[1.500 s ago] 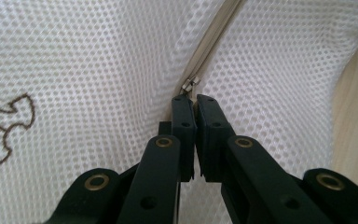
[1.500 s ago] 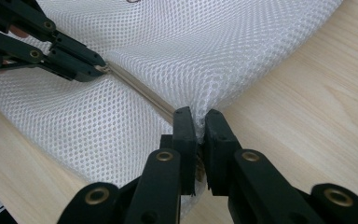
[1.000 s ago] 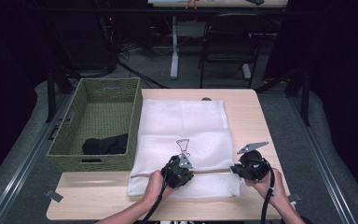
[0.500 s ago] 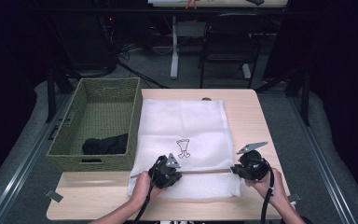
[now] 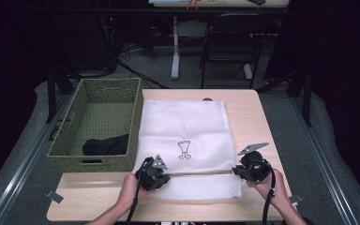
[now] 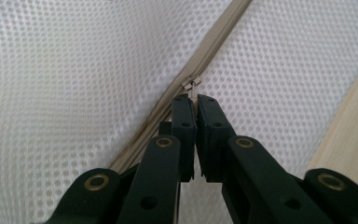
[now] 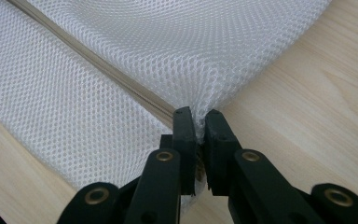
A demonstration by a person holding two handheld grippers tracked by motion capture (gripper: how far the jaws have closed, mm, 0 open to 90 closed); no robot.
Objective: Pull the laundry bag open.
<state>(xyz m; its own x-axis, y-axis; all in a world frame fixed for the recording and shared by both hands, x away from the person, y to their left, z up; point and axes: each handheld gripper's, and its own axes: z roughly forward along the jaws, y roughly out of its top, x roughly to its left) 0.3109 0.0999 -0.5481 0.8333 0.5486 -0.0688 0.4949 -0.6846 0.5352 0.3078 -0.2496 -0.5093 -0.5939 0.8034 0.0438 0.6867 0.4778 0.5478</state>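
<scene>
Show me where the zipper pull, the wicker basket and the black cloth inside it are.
zipper pull [image 6: 192, 85], left gripper view, on its metal slider.
wicker basket [image 5: 136, 110], high view, on its right wall.
black cloth [image 5: 106, 144], high view, on the middle of the bundle.

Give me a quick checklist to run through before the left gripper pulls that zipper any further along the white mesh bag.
1. Left gripper shut on the small metal zipper pull: ok.
2. Right gripper pinching the right edge of the white mesh laundry bag at the zipper end: ok.
3. Beige zipper tape lying straight ahead of the slider, with no mesh folded over it: ok.
4. Bag lying flat on the light wooden table: ok.
5. Green woven basket holding a black cloth, apart from the left hand: ok.
6. Whether the bag holds anything: cannot tell.
</scene>
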